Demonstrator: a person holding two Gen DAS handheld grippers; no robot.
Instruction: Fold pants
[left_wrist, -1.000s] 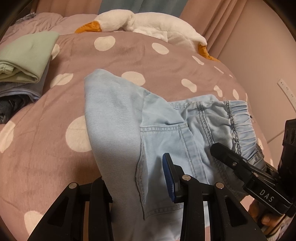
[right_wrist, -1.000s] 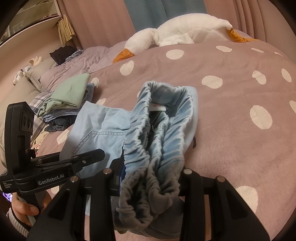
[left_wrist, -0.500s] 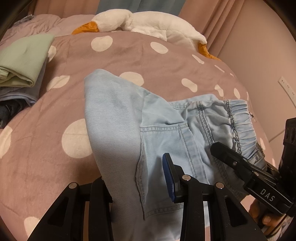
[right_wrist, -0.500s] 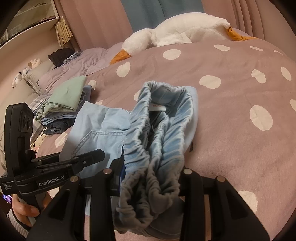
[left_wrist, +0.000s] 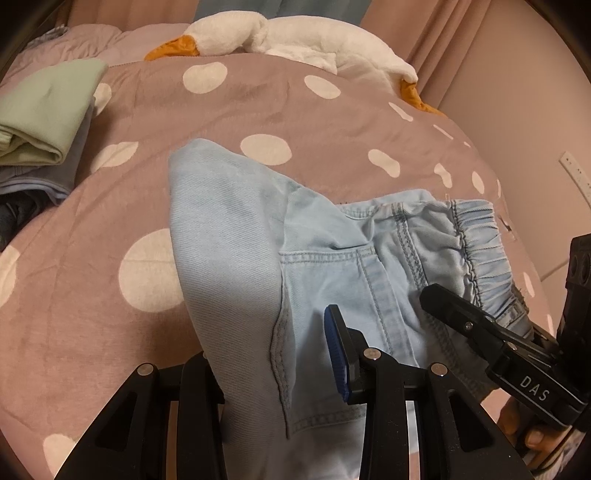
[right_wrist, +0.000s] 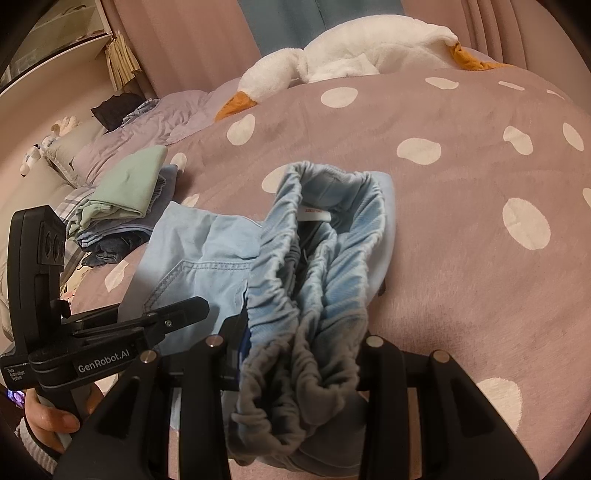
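Light blue denim pants (left_wrist: 258, 258) lie partly folded on a mauve polka-dot bedspread (left_wrist: 92, 314). My left gripper (left_wrist: 273, 354) is shut on the folded leg fabric near the back pocket. My right gripper (right_wrist: 295, 350) is shut on the bunched elastic waistband (right_wrist: 325, 266). Each gripper shows in the other's view: the right one (left_wrist: 487, 332) at the waistband, the left one (right_wrist: 147, 325) beside the pocket. The pants' lower legs are hidden under the fold.
A stack of folded clothes topped by a green garment (left_wrist: 40, 118) sits at the left; it also shows in the right wrist view (right_wrist: 125, 195). A white plush goose (left_wrist: 288, 37) lies at the far edge. A wall (left_wrist: 517, 110) borders the right.
The view has drifted slightly; both grippers keep their hold on the pants, and the pants look the same.
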